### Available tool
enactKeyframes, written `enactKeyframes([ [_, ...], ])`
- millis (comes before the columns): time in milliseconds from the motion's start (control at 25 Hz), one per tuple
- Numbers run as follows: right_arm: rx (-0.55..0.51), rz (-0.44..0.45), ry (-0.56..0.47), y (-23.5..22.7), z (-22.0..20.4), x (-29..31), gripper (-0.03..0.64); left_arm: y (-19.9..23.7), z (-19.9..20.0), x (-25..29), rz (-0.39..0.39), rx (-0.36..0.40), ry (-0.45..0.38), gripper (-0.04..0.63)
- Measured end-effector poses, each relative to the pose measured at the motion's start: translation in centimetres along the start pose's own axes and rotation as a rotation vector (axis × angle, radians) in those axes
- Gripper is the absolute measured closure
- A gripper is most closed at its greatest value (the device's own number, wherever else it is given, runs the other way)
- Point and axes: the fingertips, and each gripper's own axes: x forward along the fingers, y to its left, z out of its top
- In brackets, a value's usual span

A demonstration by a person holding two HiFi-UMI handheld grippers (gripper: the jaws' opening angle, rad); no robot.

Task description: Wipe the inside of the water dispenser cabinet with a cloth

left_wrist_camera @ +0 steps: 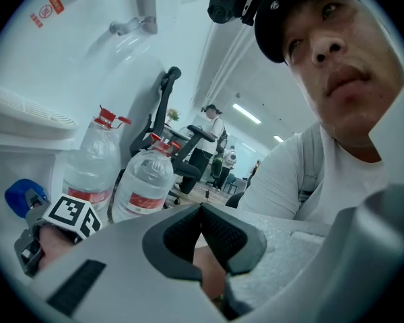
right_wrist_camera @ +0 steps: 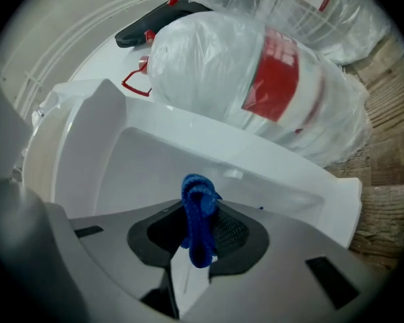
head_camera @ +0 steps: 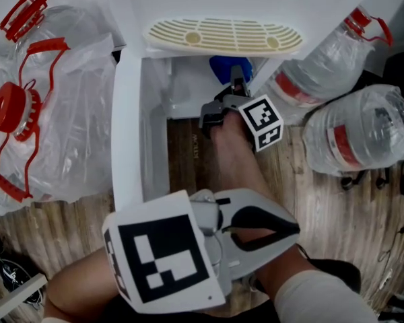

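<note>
Open office: swivel chairs (left_wrist_camera: 188, 160), ceiling strip lights (left_wrist_camera: 246, 114)

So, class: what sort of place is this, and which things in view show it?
Probably an open office: office chairs, strip lights on the ceiling, and big water bottles on a wood-look floor beside a white dispenser.

Cloth (head_camera: 222, 67) partly hidden behind right claw (head_camera: 238, 79).
</note>
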Motion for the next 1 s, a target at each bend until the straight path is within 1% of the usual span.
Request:
enactKeyframes([
  [120,-0.006,-0.003,0.015,-0.7,-1.3,1.8,0.528,0.5,-0.2,0.0,0.017,-0.001,0.008,0.595],
  [240,-0.001,-0.017,0.008,-1.6,-2.0,3.7,0.529,1.1,-0.5,-0.2,0.042,-0.011,0.016,0.595],
  [560,0.039,-0.094,-0.048,-4.3,-1.2,7.0,0.532,2.2,-0.9,-0.1,0.09,-0.023,0.039,0.595],
  [680,0.054,-0.109,-0.061,-4.8,-0.7,7.3,0.531,2.7,-1.0,-0.1,0.1,-0.033,0.037,0.595],
  [800,0.055,-0.109,-0.06,-5.0,-0.4,6.9,0.531,2.8,-1.0,0.3,0.094,-0.045,0.029,0.595],
  [1000,0.061,-0.107,-0.078,-5.4,-0.2,4.1,0.531,2.7,-1.0,0.5,0.072,-0.052,0.022,0.595],
])
